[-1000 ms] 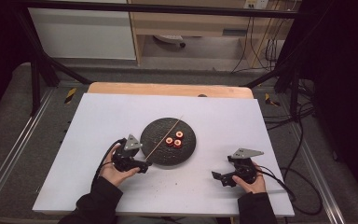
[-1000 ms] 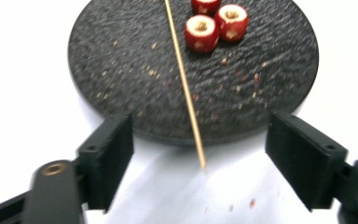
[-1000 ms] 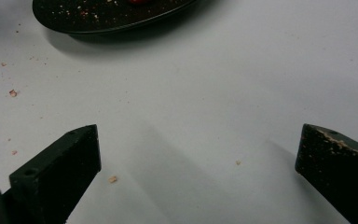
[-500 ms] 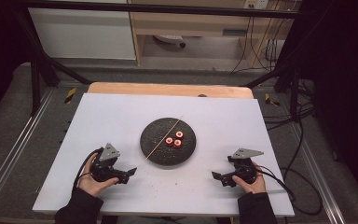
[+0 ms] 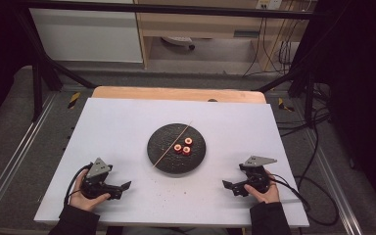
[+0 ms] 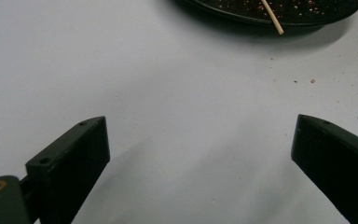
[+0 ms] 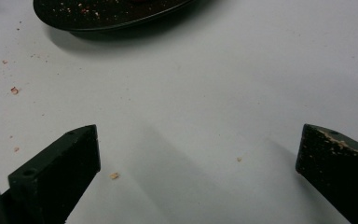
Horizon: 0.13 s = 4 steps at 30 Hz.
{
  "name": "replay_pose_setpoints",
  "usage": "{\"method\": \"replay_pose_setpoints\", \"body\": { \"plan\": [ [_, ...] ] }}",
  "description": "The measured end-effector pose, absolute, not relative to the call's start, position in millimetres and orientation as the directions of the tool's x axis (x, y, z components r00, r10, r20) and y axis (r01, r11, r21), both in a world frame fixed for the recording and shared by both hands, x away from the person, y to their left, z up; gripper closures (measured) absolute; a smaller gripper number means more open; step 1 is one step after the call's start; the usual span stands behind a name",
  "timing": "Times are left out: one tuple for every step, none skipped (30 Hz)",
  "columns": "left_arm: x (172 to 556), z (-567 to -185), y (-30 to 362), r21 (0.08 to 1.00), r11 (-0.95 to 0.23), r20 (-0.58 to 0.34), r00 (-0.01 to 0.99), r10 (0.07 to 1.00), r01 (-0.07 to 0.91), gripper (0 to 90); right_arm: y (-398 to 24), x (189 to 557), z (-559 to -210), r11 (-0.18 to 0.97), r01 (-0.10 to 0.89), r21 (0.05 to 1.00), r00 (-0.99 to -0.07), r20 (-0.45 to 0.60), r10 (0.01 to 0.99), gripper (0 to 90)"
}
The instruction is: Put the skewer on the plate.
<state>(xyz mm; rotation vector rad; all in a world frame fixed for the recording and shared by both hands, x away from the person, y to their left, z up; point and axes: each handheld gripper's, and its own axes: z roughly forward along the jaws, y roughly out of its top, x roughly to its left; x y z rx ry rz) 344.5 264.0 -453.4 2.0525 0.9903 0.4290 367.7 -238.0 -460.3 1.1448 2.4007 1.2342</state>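
A round black plate (image 5: 162,156) sits at the middle of the white table. On it lie three small red rings (image 5: 183,147) and a thin wooden skewer (image 5: 172,145) that runs diagonally across it. My left gripper (image 5: 125,186) rests low on the table near the front left, open, with bare tabletop between its jaws. In the left gripper view the plate's edge (image 6: 242,15) and the skewer's tip (image 6: 274,23) show ahead. My right gripper (image 5: 226,185) rests near the front right, open and holding nothing. The plate's rim (image 7: 98,21) lies ahead in the right gripper view.
Small red and tan crumbs (image 7: 14,90) dot the table around the plate. The white table top (image 5: 127,122) has a wooden strip (image 5: 176,93) along its far edge. Cables (image 5: 318,137) hang off the right side. Black frame bars (image 5: 44,68) stand behind.
My left gripper has drawn back from the plate's left edge toward the front left of the table. The right gripper has stayed still.
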Motion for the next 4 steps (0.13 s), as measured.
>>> {"method": "replay_pose_setpoints", "body": {
  "plan": [
    [344.4,-453.6,264.4,0.782,-0.373,-0.038,0.634,0.772,0.500,3.8,-238.1,367.5,-460.0,0.343,0.548,0.763,-0.674,0.160,0.721,0.9],
    [344.4,-453.7,264.5,0.782,-0.373,-0.037,0.634,0.772,0.500,3.8,-238.2,367.3,-459.9,0.340,0.549,0.763,-0.672,0.162,0.722,0.9],
    [344.5,-453.7,264.4,0.782,-0.375,-0.035,0.636,0.771,0.498,3.8,-238.8,367.5,-459.9,0.342,0.546,0.764,-0.674,0.158,0.722,0.9],
    [344.8,-453.8,264.1,0.781,-0.378,-0.033,0.637,0.770,0.497,3.8,-239.0,367.4,-459.7,0.341,0.548,0.764,-0.673,0.161,0.722,0.9]
  ]
}}
